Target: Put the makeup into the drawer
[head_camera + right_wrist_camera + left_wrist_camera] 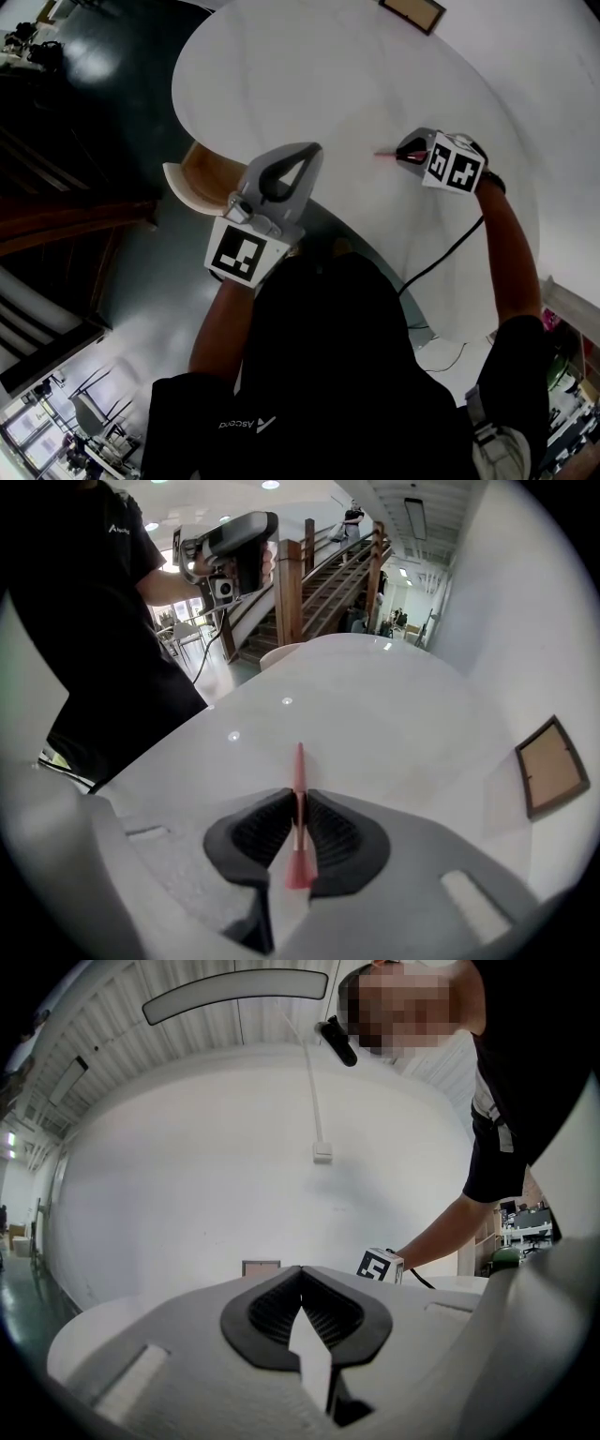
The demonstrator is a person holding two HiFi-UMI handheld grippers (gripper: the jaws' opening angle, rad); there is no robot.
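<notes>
A slim pink makeup stick sits pinched between the jaws of the right gripper, which are clamped on it. Its tapered tip juts out ahead of the fingertips and its wider end points back toward the gripper's body. The right arm reaches out over the white table, with the gripper angled down at the tabletop. The left gripper is held level near the table's edge, well apart from the stick, its jaws together with nothing between them. Each gripper's cube bears black-and-white square markers. The black shirt carries white print that is too small to read.
</notes>
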